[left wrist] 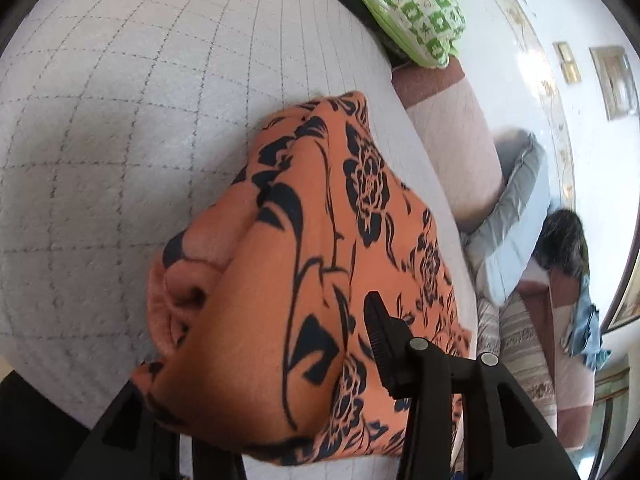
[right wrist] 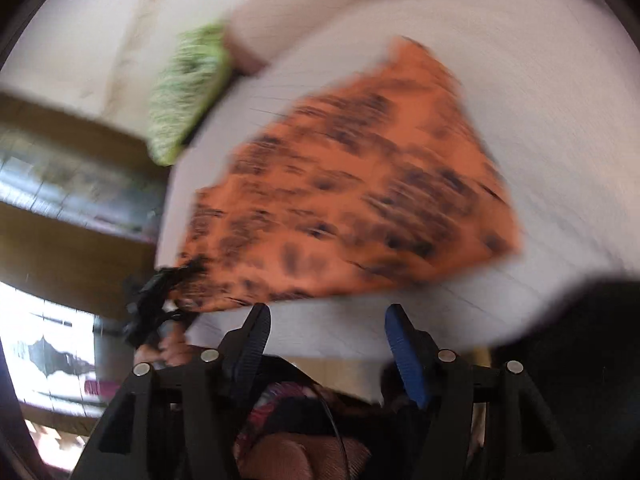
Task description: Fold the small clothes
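Observation:
An orange garment with black flowers (left wrist: pixel 320 240) lies bunched on a grey quilted surface (left wrist: pixel 120 120). In the left wrist view it drapes over my left gripper (left wrist: pixel 280 340); only the right finger (left wrist: pixel 380 332) shows, the left one is hidden under cloth. In the blurred right wrist view the garment (right wrist: pixel 360 192) lies spread flat, and the left gripper (right wrist: pixel 156 308) holds its near-left corner. My right gripper (right wrist: pixel 326 320) is open and empty, just short of the garment's near edge.
A green-and-white patterned cushion (left wrist: pixel 416 4) lies at the far edge of the surface, also in the right wrist view (right wrist: pixel 188 88). A grey cushion (left wrist: pixel 512 216) and other clothes (left wrist: pixel 584 320) lie beyond the right edge, above a white tiled floor.

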A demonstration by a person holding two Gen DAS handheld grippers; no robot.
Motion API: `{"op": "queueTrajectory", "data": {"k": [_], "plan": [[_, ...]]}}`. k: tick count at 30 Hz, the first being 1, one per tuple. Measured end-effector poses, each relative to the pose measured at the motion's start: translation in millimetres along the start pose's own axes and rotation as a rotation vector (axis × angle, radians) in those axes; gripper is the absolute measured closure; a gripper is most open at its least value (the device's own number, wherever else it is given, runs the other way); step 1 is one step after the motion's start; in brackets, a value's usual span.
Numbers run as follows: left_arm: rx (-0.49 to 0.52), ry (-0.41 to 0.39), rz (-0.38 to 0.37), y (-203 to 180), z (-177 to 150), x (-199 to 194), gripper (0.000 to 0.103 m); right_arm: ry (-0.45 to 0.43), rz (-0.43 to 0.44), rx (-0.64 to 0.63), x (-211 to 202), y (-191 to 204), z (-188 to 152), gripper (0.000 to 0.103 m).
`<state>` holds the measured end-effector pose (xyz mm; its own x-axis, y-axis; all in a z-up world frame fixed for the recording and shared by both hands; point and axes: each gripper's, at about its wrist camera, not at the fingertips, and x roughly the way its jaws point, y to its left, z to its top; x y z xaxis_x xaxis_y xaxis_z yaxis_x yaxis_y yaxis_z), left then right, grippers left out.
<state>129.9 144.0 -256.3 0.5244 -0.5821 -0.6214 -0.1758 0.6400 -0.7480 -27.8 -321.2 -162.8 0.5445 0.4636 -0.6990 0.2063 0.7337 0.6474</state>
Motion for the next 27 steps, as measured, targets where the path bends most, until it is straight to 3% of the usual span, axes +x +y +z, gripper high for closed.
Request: {"op": "queueTrajectory", "data": {"k": [1, 2, 3, 4, 6, 9, 12, 15, 18, 22, 27], "plan": [[-0.007, -0.018, -0.011, 0, 2, 0, 0.060, -0.034, 0.004, -0.037, 2, 12, 5, 0.048], [-0.010, -0.035, -0.014, 0, 1, 1, 0.060, -0.062, -0.005, -0.081, 8, 24, 10, 0.063], [-0.008, -0.044, -0.007, 1, 1, 2, 0.069, -0.076, -0.031, -0.120, 18, 33, 16, 0.077], [-0.003, -0.046, 0.010, 3, 1, 3, 0.078, -0.087, -0.059, -0.144, 34, 41, 24, 0.078], [-0.004, -0.051, 0.008, 4, 2, 8, 0.080, -0.101, -0.080, -0.161, 62, 50, 34, 0.082], [0.006, -0.067, 0.002, 5, 1, 6, 0.082, -0.138, -0.195, -0.263, 114, 68, 39, 0.085], [0.033, -0.078, 0.006, 2, -2, 5, 0.084, -0.101, -0.272, -0.335, 161, 71, 33, 0.084], [0.100, -0.102, 0.003, -13, -2, -3, 0.084, -0.168, -0.301, -0.451, 168, 69, 20, 0.085], [0.216, -0.135, 0.025, -40, -6, -10, 0.085, -0.143, -0.243, -0.480, 165, 59, 22, 0.085], [0.364, -0.174, 0.052, -75, -17, -23, 0.085, -0.073, -0.105, -0.369, 161, 38, 41, 0.085], [0.471, -0.209, 0.072, -106, -27, -30, 0.085, 0.120, -0.007, -0.232, 144, 29, 80, 0.083]]}}
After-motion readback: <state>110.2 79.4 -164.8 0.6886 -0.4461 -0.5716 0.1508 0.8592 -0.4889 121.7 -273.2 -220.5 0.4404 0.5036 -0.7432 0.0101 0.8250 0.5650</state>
